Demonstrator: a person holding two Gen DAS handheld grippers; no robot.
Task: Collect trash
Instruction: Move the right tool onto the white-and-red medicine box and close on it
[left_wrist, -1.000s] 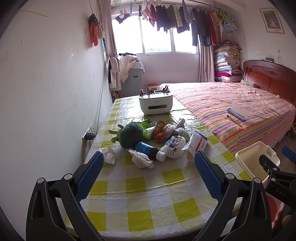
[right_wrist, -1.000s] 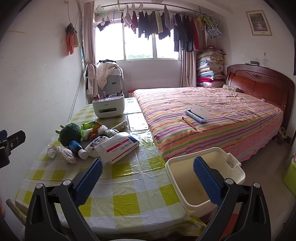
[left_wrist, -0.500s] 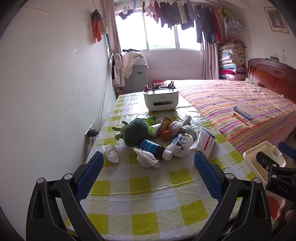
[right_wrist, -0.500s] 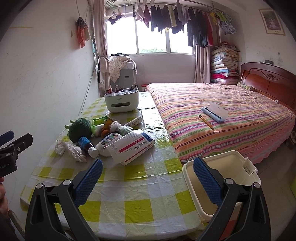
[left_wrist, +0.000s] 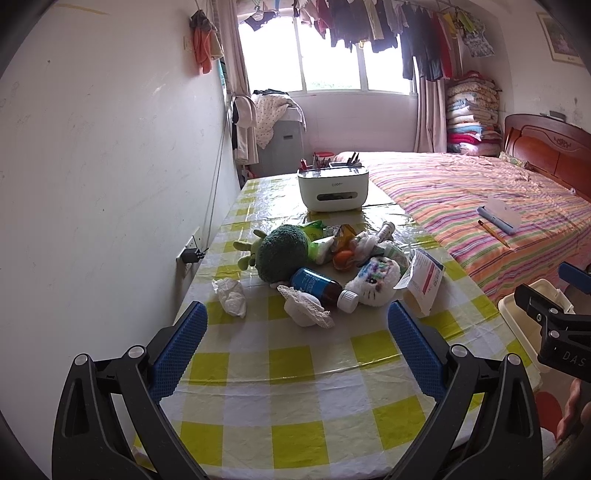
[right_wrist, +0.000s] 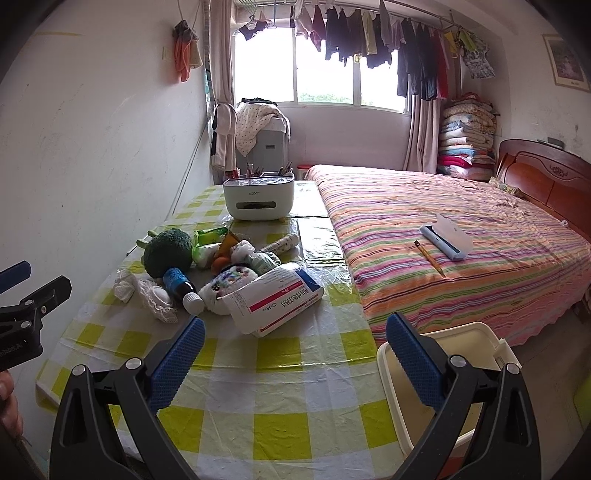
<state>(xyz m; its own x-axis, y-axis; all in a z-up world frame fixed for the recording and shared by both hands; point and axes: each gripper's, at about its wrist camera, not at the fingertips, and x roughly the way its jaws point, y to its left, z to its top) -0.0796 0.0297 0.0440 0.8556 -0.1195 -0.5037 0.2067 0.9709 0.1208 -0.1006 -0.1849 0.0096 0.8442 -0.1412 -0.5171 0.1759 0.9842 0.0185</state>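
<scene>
A pile of items lies on the yellow-checked table (left_wrist: 288, 373): a crumpled white tissue (left_wrist: 232, 297) at the left, a lacy white wad (left_wrist: 307, 311), a brown bottle with a blue label (left_wrist: 322, 288), a green plush broccoli (left_wrist: 281, 252), a white plush (left_wrist: 375, 278) and a white medicine box (right_wrist: 273, 300). My left gripper (left_wrist: 296, 336) hovers open over the near table, short of the pile. My right gripper (right_wrist: 295, 345) is open too, over the table's near right corner beside a cream bin (right_wrist: 458, 373) that stands off the table edge.
A white organiser box (left_wrist: 333, 192) with pens stands at the table's far end. A wall with a socket (left_wrist: 188, 253) runs along the left. A striped bed (right_wrist: 461, 236) holding a notebook and pencil fills the right side.
Both grippers have risen and moved slightly forward toward the pile; the table items now sit lower and larger in both views. Both stay open.
</scene>
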